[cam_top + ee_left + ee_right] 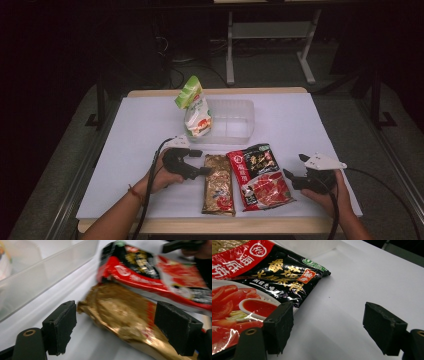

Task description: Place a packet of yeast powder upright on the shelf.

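Observation:
A gold packet [219, 185] lies flat on the white table near the front edge, and a red and black sauce packet [260, 176] lies just to its right. My left gripper [202, 171] is open at the gold packet's top left corner. In the left gripper view the gold packet [117, 312] lies between the two spread pads [60, 330], and neither pad presses on it. My right gripper [290, 175] is open at the right edge of the red and black packet [249, 297], with bare table between its jaws.
A clear plastic container [235, 120] stands behind the packets, with a green and white bag [194, 107] leaning upright at its left end. Its wall [45, 275] is close to my left gripper. The white table sheet [300, 125] ends at a wooden front edge.

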Action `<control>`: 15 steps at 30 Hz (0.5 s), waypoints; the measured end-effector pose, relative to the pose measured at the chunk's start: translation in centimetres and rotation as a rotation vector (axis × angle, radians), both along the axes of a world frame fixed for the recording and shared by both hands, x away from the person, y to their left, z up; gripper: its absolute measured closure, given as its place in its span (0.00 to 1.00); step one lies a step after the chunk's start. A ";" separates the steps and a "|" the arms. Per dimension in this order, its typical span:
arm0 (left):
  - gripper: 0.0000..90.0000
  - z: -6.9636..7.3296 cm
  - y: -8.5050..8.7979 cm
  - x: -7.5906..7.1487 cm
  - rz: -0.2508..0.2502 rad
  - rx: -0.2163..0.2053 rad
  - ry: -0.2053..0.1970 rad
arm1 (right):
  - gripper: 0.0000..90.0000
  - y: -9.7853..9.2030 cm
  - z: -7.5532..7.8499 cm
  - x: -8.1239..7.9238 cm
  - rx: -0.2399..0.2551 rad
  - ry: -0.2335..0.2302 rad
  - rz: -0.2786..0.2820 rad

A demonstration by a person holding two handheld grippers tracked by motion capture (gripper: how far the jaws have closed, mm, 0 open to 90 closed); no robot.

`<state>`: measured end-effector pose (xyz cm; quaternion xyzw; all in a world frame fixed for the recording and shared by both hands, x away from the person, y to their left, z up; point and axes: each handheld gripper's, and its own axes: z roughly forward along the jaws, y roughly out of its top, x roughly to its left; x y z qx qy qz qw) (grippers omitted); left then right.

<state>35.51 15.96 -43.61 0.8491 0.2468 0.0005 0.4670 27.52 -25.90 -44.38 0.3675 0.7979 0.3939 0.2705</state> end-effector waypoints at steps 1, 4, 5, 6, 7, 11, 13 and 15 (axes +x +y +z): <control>0.19 -0.2 -0.2 0.3 -0.003 0.001 0.014 | 0.27 0.0 -0.1 0.1 -0.001 0.001 0.001; 0.18 -0.8 -1.2 1.1 -0.012 0.028 0.049 | 0.27 0.0 -0.2 0.1 -0.003 0.012 0.000; 0.18 -0.9 -1.4 1.3 -0.009 0.030 0.065 | 0.27 0.0 -0.2 0.1 -0.005 0.014 0.002; 0.16 -1.1 -1.6 1.4 -0.013 0.029 0.078 | 0.27 0.0 -0.3 0.2 -0.007 0.015 0.006; 0.16 -1.2 -1.9 1.6 -0.014 0.043 0.079 | 0.27 0.1 -0.3 0.2 -0.009 0.019 0.008; 0.15 -1.7 -2.6 1.9 -0.026 0.051 0.111 | 0.27 0.1 -0.3 0.2 -0.014 0.022 0.014; 0.11 -1.8 -3.3 1.7 -0.037 0.080 0.099 | 0.27 0.1 -0.3 0.1 -0.018 0.022 0.017; 0.14 -1.6 -3.6 1.4 -0.053 0.087 0.102 | 0.27 0.0 -0.3 0.1 -0.021 0.021 0.020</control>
